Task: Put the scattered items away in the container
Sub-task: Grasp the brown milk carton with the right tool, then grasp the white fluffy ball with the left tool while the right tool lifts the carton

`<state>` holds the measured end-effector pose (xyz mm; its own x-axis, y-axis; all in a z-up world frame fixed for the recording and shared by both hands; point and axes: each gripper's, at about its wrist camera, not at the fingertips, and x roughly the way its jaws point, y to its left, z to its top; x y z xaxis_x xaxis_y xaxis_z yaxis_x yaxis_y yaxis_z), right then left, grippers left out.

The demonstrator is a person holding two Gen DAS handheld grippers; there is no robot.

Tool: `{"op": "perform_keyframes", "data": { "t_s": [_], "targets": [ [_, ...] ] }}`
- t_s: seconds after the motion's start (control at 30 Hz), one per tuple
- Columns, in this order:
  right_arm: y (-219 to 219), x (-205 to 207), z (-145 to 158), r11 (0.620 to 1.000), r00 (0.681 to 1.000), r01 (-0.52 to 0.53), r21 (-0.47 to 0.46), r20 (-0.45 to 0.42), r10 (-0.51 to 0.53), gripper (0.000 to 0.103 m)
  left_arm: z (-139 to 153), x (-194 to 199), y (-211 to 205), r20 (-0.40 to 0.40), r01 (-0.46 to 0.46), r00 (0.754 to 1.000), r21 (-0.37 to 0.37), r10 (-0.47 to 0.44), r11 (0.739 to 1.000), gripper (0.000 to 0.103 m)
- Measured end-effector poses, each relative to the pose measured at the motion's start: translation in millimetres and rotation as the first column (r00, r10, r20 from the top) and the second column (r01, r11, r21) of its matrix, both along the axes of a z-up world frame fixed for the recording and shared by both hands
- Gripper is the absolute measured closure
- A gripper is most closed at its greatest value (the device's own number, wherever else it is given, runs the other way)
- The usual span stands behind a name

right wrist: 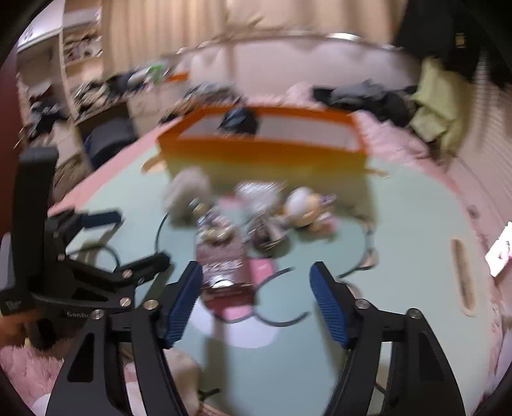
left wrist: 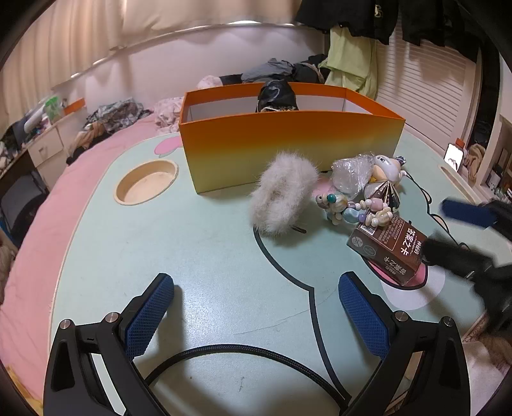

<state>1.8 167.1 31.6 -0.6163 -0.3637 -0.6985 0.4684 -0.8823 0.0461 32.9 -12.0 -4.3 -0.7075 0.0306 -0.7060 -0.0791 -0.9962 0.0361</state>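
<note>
Two grippers over mint table (left wrist: 208,249). Orange container (left wrist: 288,140) at 12 o'clock, dark item inside. Fluffy white scrunchie (left wrist: 281,198), bead and toy pile at centre, just before it. Brown carton (left wrist: 388,252) at 3 o'clock, between right gripper (right wrist: 256,300) jaws, partly open, contact unclear from blur. Left gripper (left wrist: 256,316) wide, empty.

A bedroom interior under warm light. A low table (left wrist: 198,243) with a pale green printed top and a round recess (left wrist: 146,180) at ten o'clock rests on a pink bedspread (left wrist: 48,224). Cream curtains (left wrist: 134,22) hang at twelve o'clock above a curved metal rail (left wrist: 179,33). A white drawer unit (left wrist: 48,148) stands at nine o'clock; white louvred doors (left wrist: 425,96) and hanging dark clothes (left wrist: 358,16) occupy two o'clock. Crumpled clothing (left wrist: 278,68) lies beyond.
</note>
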Motion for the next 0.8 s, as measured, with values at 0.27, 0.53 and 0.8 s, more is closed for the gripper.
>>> {"op": "perform_keyframes", "data": {
  "t_s": [0.27,0.53,0.8],
  "targets": [
    [-18,-21,-13,0.994,0.994,-0.098,0.047,0.046,0.096,0.060,0,-1,-1,0.000,-0.015,1.000,0.002,0.015,1.000,0.000],
    [6,12,0,0.991,0.995,-0.104,-0.084,-0.018,0.103,0.061,5,0,1,-0.013,0.022,1.000,0.017,-0.022,1.000,0.001],
    [33,10,4,0.983,1.000,-0.013,-0.182,-0.018,0.010,0.061,40,-19,0,-0.087,0.015,0.996,0.080,-0.008,0.997,0.010]
  ]
}}
